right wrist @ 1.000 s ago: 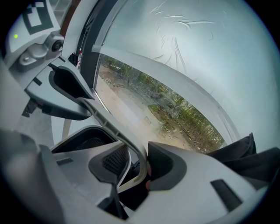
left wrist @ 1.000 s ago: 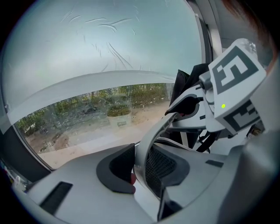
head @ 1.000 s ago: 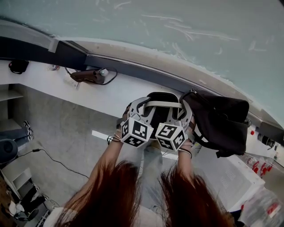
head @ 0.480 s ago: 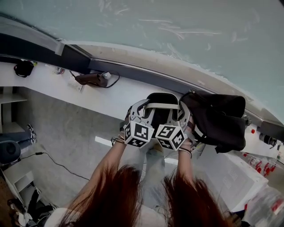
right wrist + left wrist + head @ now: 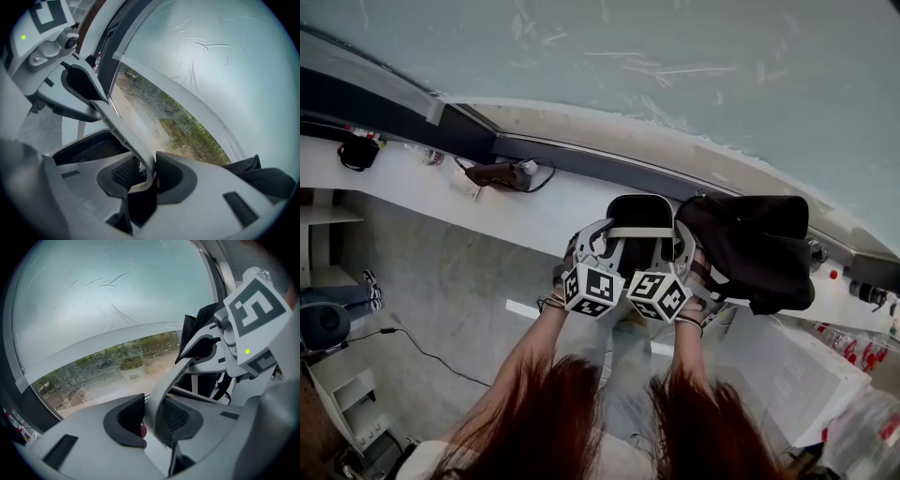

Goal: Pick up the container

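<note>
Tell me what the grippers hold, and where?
The container, by its white rim: left gripper on one side, right gripper on the other, jaws just closed onto it.

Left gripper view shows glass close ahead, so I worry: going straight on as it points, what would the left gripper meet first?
The left gripper, whose jaws have just been closing, is shut on the container by its white rim. Beyond that, probably the window pane; depth is hard to judge.
</note>
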Motion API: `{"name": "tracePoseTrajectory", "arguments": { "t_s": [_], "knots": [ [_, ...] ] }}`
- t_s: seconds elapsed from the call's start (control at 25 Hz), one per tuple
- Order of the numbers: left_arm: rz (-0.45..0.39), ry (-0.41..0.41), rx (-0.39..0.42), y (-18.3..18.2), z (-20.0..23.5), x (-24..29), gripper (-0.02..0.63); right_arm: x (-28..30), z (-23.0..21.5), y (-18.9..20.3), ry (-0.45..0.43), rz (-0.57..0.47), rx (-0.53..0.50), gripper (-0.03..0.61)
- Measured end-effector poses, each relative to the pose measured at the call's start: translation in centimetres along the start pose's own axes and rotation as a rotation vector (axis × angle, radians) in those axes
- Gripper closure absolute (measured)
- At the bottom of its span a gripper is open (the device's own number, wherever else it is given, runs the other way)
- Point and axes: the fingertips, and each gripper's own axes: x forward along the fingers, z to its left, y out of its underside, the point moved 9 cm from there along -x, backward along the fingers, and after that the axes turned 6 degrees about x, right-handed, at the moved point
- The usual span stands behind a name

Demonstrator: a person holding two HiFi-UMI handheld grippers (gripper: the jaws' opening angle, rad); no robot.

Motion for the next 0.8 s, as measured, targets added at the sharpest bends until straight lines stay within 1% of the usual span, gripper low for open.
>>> {"name": "tracePoseTrajectory", "arguments": {
  "t_s": [0.28,0.56,0.8],
  "knots": [
    [-0.004,-0.031,0.056,-0.9,0.2,-1.1,0.509,-0.8,-0.2,-0.3,0.006,-0.032,0.001,0.463],
    [-0.022,-0.059,0.085,-2.4,0.7,-2.8,0.509,-2.5,-0.8,-1.3,0.018,-0.072,0.033,0.465],
    [-0.047,-0.106,0.099,-4.1,0.6,-5.1,0.509,-5.0,-1.5,-2.1,0.03,-0.114,0.072,0.466]
  ]
}}
